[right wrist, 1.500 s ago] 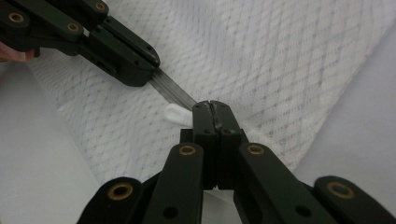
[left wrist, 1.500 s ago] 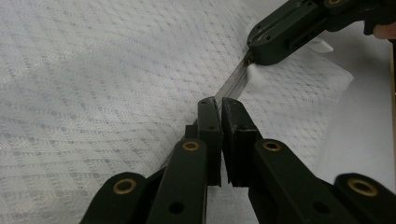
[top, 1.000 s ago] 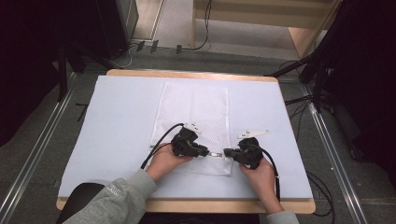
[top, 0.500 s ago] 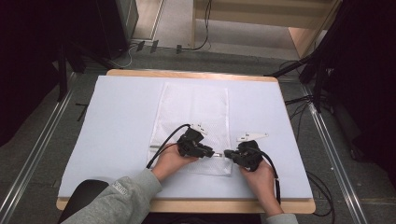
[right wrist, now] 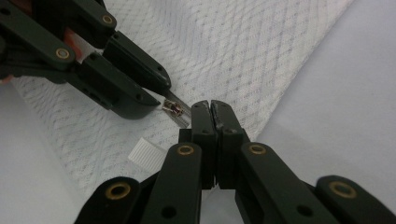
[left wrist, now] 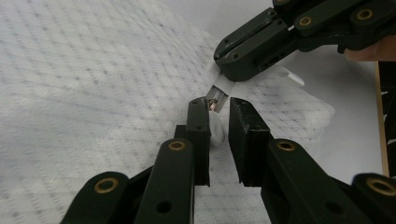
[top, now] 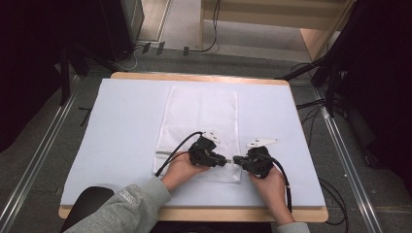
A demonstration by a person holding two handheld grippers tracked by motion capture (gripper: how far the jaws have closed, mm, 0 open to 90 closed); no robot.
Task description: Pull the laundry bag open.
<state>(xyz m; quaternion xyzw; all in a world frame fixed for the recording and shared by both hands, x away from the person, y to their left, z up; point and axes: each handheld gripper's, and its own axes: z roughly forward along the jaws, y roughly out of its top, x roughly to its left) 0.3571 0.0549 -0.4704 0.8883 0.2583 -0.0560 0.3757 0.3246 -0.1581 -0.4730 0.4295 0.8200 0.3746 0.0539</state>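
Left hand-held gripper (top: 224,160) shifted right along mesh bag (top: 201,116) zipper (right wrist: 176,108).

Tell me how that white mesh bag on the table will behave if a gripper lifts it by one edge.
The white mesh bag lies flat and thin on the table, so it will probably droop rather than hold shape. Its open weave suggests it is light for its size. The fabric bunches near the right gripper, so a push will likely wrinkle it instead of sliding it whole.

A pale blue mat (top: 121,126) covers a wooden table (top: 194,77), metal rails (top: 41,160) run along both sides on the grey floor (top: 184,56), black cables (top: 335,194) trail there, and a wooden cabinet (top: 316,41) stands behind.
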